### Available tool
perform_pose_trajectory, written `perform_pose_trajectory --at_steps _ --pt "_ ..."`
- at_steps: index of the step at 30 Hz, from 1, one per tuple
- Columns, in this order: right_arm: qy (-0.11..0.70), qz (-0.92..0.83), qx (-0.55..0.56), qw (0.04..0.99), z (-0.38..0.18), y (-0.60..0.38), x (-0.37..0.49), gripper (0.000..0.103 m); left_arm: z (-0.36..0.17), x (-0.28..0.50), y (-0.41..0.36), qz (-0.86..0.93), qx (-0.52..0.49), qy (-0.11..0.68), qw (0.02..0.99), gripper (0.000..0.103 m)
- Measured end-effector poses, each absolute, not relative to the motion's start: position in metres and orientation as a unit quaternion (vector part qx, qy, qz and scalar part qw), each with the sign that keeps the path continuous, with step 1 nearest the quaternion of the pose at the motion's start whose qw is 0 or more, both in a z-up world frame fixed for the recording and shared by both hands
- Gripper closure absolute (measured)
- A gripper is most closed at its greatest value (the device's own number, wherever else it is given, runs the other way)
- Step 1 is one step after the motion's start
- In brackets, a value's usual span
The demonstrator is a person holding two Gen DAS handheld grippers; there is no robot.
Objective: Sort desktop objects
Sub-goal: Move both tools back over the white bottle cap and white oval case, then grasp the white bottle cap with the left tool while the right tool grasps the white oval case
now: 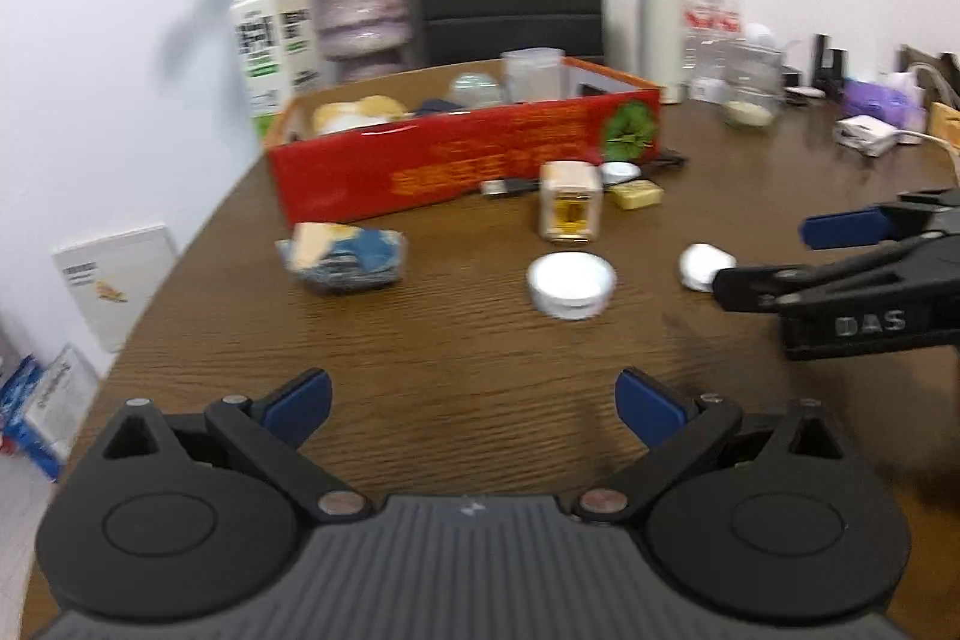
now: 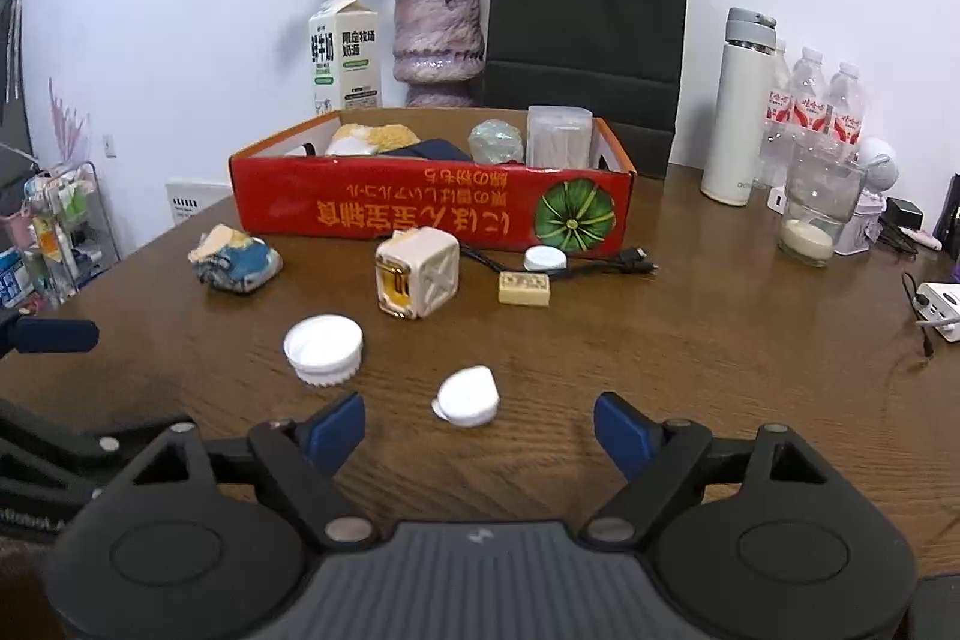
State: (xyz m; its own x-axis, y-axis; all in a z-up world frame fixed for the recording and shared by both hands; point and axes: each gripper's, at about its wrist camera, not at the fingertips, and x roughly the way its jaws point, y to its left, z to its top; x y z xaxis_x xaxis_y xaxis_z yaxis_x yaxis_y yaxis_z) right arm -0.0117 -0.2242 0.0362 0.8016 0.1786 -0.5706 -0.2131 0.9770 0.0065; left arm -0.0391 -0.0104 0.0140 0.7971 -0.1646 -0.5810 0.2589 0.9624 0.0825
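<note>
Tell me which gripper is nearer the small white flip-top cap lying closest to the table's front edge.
Right. The right gripper has the small white cap just ahead of its open jaws. The left gripper sits further off, with the cap ahead to its right.

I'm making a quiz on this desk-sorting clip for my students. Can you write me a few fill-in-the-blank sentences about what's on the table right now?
1. The box that already holds several items is ____ in colour.
2. The vase behind it holds dried ____.
3. The right tongs stand ____, with nothing between the pads.
4. The milk carton stands to the ____ of the vase in the right wrist view.

Missing words: red; roses; open; left
</note>
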Motion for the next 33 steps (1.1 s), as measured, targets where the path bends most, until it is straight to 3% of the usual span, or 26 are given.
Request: perform_pose_trajectory --at_steps 3,7,9,14,15,16,17,22,24,30,31,33 --pt "0.306 0.111 -0.020 0.945 0.034 -0.227 -0.002 0.035 0.012 -0.024 -0.018 -0.139 0.064 0.306 0.939 0.001" --pt "0.324 0.113 -0.028 0.939 0.027 -0.223 0.015 0.050 0.009 0.005 -0.029 -0.158 0.055 0.321 0.932 0.011" --pt "0.330 0.114 -0.024 0.937 0.025 -0.224 0.022 0.067 0.009 0.016 -0.034 -0.165 0.054 0.325 0.930 0.020" --pt "0.329 0.117 -0.029 0.937 0.022 -0.224 0.027 0.077 0.004 0.034 -0.039 -0.174 0.034 0.336 0.925 0.029" --pt "0.328 0.121 -0.027 0.937 0.022 -0.225 0.028 0.084 0.002 0.037 -0.038 -0.179 0.025 0.341 0.923 0.036" --pt "0.327 0.123 -0.025 0.937 0.023 -0.225 0.028 0.084 0.000 0.038 -0.038 -0.182 0.018 0.342 0.922 0.041" --pt "0.327 0.122 -0.024 0.937 0.023 -0.226 0.028 0.084 0.001 0.038 -0.038 -0.179 0.019 0.336 0.924 0.061" --pt "0.310 0.117 -0.016 0.943 0.032 -0.228 0.028 0.088 0.007 0.032 -0.028 -0.166 0.005 0.332 0.929 0.062" --pt "0.299 0.112 -0.007 0.948 0.040 -0.230 0.028 0.097 0.014 0.028 -0.020 -0.152 -0.001 0.319 0.936 0.062" --pt "0.273 0.102 0.004 0.957 0.057 -0.234 0.038 0.097 0.047 0.034 0.020 -0.108 -0.041 0.271 0.956 0.062" --pt "0.280 0.100 -0.001 0.955 0.055 -0.233 0.040 0.097 0.050 0.036 0.026 -0.101 -0.045 0.269 0.957 0.062" --pt "0.291 0.101 0.000 0.951 0.050 -0.234 0.042 0.084 0.052 0.037 0.035 -0.088 -0.049 0.268 0.958 0.062"
